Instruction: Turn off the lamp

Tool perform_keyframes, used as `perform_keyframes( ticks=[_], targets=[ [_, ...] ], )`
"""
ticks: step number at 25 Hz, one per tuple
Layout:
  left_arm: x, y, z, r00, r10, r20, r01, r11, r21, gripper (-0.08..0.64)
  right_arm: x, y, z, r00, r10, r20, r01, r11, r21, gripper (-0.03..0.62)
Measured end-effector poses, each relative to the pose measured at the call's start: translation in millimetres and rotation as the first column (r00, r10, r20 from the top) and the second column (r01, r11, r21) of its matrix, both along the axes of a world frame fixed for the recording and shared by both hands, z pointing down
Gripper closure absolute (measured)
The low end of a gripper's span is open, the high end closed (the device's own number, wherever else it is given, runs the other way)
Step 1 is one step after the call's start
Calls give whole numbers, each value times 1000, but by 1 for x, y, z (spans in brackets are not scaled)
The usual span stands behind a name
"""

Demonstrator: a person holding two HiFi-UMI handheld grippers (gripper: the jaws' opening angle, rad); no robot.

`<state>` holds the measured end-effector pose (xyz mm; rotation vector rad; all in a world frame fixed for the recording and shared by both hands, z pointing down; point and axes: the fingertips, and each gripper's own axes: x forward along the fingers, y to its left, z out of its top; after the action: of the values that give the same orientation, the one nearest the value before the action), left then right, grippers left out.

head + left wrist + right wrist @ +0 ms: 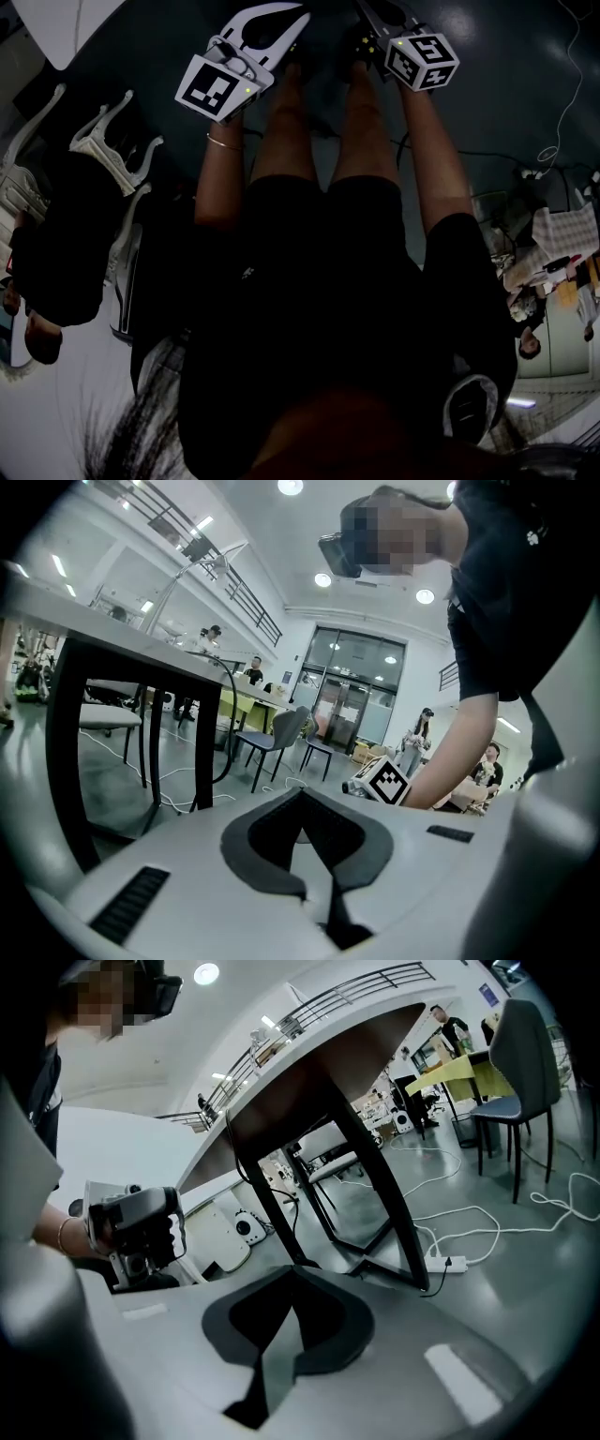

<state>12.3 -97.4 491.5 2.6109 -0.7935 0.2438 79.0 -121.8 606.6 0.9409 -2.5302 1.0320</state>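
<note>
Head view: looked steeply down the wearer's legs point(281, 141).
Left gripper view: low, tilted upward, caught right gripper point(382, 782).
Right gripper view: low, caught left gripper point(136, 1227).

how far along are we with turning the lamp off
Nothing looks done yet. In hand: nothing. The left tool and the right tool both have their jaws together on nothing, held low by the person's legs and looking under a table. A thin-armed thing above that table may be the lamp. Left: raise a tool to it, find the switch and press it.
</note>
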Motion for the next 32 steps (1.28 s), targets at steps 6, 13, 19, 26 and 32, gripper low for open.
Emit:
perform_keyframes(
  ticks=[6, 13, 19, 26, 32],
  targets=[
    [1, -2, -5, 1000, -10, -6, 10, 1000, 2, 554, 3, -4, -14, 999, 32, 21, -33, 999, 18, 591],
    [1, -8, -9, 1000, -21, 8, 21, 1000, 13, 554, 4, -11, -34, 998, 34, 44, -36, 998, 58, 592],
    [4, -12, -13, 999, -35, 8, 35, 999, 29, 554, -10, -16, -71, 998, -22, 58, 13, 988, 152, 592],
    [2, -12, -32, 997, -67, -22, 68, 997, 37, 554, -25, -24, -126, 994, -26, 103, 0, 971, 241, 592],
    [0, -16, -52, 997, -71, -9, 71, 995, 66, 554, -30, -25, -158, 992, -42, 118, 8, 962, 274, 592]
  ],
)
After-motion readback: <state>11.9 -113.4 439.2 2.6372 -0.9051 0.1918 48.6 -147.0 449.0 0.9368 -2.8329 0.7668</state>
